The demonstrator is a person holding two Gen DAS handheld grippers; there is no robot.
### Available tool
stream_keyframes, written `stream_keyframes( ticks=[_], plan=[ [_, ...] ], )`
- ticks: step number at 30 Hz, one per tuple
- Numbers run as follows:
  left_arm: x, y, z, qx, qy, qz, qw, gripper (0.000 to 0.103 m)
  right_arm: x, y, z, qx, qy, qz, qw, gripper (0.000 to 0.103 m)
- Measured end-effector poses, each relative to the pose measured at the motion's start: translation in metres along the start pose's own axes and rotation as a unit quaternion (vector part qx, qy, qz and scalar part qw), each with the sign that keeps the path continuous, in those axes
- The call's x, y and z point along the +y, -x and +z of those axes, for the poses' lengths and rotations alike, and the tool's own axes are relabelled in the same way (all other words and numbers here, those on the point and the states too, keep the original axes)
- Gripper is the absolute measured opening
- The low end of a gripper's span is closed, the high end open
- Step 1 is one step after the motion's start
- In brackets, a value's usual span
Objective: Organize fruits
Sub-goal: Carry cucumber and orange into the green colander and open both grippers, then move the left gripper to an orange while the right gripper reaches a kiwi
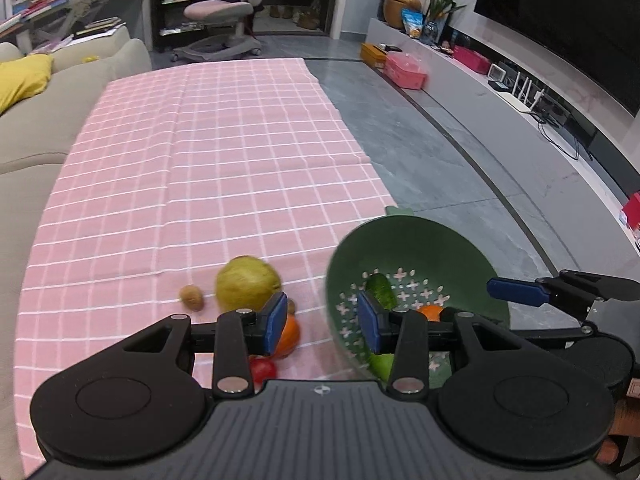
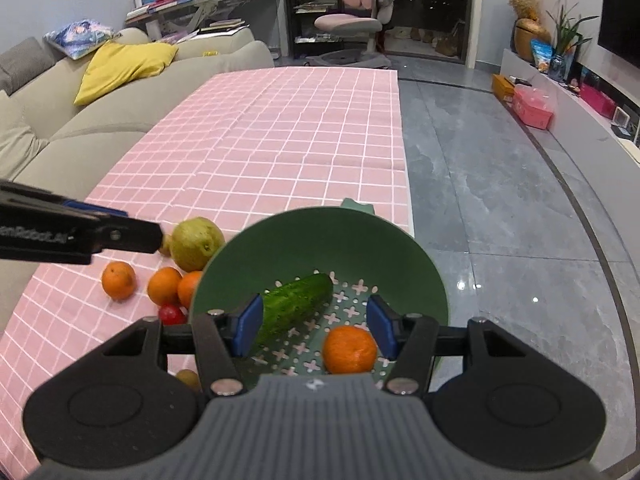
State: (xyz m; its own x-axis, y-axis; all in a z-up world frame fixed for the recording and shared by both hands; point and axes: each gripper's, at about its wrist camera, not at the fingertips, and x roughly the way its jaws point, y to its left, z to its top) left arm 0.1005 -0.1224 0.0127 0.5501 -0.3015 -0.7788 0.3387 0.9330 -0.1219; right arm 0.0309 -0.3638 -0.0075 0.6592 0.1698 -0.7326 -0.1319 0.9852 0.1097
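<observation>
Sorting in progress on a pink checked tablecloth (image 2: 280, 140): round green plastic colander with cross-shaped holes (image 2: 320, 240) perched at the cloth's right edge, near the drop to the grey tiled floor (image 2: 500, 200). Inside it, a dark green bumpy cucumber (image 2: 298, 304) lying aslant and one orange mandarin (image 2: 349, 350); something lime-green glimpsed low in the bowl from the left wrist view, too hidden to name. Outside, just left of the bowl, a large yellow-green pear-like fruit (image 2: 196, 244), three loose mandarins (image 2: 118, 280), a small red tomato-like fruit (image 2: 172, 315) and small brown kiwi-like fruits (image 1: 191, 297).

Right gripper (image 2: 314, 330) hovering above the bowl, blue pads partly apart, nothing pinched between them, cucumber and mandarin lying beneath rather than held. Left gripper (image 1: 322, 322) likewise partly open and empty, poised over the gap between the fruit pile and the bowl's left rim.

Risks, by judgement: bowl so close to the table edge that a nudge from either tool could tip it floorward; round fruits on smooth cloth apt to roll off if clipped by a descending finger; big yellow-green fruit probably too wide for the present jaw gap, likely to squirt out unless spread wider; soft red fruit easily bruised by a hard squeeze; two tools working close together, liable to collide.
</observation>
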Motion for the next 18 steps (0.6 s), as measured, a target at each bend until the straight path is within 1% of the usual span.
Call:
stream_keyframes(
  ticks=[5, 13, 18],
  plan=[
    [0.021, 0.019, -0.017, -0.002, 0.001, 0.016, 0.9999, 0.049, 0.019, 0.013, -0.007, -0.012, 0.004, -0.005, 1.000, 0.055],
    [0.060, 0.049, -0.057, 0.002, 0.016, 0.038, 0.9992, 0.051, 0.050, 0.023, -0.018, -0.016, 0.022, -0.004, 1.000, 0.055],
    [0.078, 0.056, -0.078, 0.006, 0.026, 0.045, 0.9986, 0.052, 0.071, 0.027, -0.028, -0.016, 0.032, 0.001, 0.999, 0.055]
  ],
)
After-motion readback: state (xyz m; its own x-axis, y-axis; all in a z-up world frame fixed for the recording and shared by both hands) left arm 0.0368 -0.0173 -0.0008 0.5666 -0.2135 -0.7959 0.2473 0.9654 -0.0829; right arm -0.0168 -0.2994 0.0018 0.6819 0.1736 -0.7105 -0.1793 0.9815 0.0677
